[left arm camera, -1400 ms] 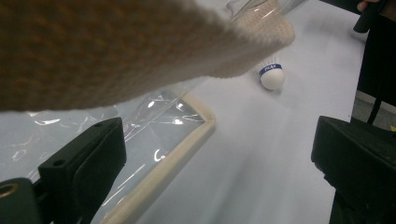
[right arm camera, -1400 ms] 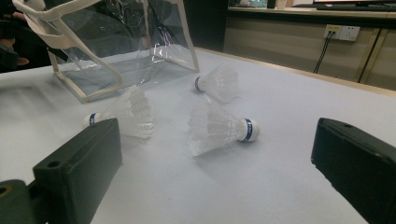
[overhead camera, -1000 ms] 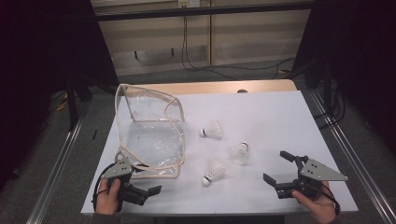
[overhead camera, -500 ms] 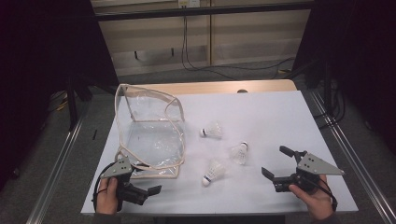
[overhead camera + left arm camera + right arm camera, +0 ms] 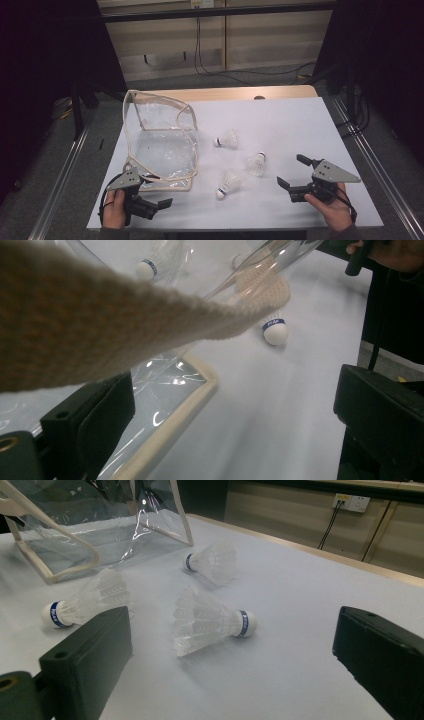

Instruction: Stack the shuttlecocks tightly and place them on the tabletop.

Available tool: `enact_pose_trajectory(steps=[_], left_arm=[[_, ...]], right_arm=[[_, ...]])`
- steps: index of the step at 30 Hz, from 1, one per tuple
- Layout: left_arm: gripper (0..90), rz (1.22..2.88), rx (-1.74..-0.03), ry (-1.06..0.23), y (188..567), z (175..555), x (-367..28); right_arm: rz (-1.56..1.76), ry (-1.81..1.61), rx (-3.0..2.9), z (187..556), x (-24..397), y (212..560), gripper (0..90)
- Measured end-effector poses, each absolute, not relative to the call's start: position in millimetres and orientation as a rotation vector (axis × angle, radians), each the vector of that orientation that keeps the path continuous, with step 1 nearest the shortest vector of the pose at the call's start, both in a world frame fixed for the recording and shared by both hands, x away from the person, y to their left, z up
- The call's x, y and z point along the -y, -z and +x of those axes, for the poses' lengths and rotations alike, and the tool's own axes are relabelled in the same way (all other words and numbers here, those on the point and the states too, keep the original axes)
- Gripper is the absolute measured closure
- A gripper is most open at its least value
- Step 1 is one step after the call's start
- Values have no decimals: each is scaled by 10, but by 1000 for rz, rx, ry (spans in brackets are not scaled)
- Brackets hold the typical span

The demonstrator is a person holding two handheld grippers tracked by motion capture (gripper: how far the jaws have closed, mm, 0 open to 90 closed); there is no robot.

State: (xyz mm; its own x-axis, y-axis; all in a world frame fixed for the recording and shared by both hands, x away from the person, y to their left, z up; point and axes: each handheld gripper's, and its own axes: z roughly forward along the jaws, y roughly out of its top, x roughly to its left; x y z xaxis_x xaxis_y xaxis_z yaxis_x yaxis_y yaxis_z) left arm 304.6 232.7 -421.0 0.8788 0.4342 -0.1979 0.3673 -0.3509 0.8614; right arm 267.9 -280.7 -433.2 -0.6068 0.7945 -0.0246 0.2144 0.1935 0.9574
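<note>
I hold my right claw (image 5: 292, 176) wide open and low, aimed at the shuttlecocks, I think to take one; the nearest shuttlecock (image 5: 210, 619) lies on its side just beyond my jaws, between them; my left claw (image 5: 159, 199), open, waits near the bag (image 5: 159, 145).

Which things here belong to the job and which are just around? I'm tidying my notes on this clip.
In the job:
- three shuttlecocks
- clear bag
- left gripper, open
- right gripper, open

Just around:
- cables on the floor
- wall socket
- metal rails beside the table
</note>
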Motion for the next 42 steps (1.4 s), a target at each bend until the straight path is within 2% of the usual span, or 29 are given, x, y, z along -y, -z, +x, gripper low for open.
enact_pose_trajectory(steps=[42], left_arm=[[30,1965,-572,-70,4205,3051,-2313]], right_arm=[[995,-1316,-2035,3129,2446,4371,46]])
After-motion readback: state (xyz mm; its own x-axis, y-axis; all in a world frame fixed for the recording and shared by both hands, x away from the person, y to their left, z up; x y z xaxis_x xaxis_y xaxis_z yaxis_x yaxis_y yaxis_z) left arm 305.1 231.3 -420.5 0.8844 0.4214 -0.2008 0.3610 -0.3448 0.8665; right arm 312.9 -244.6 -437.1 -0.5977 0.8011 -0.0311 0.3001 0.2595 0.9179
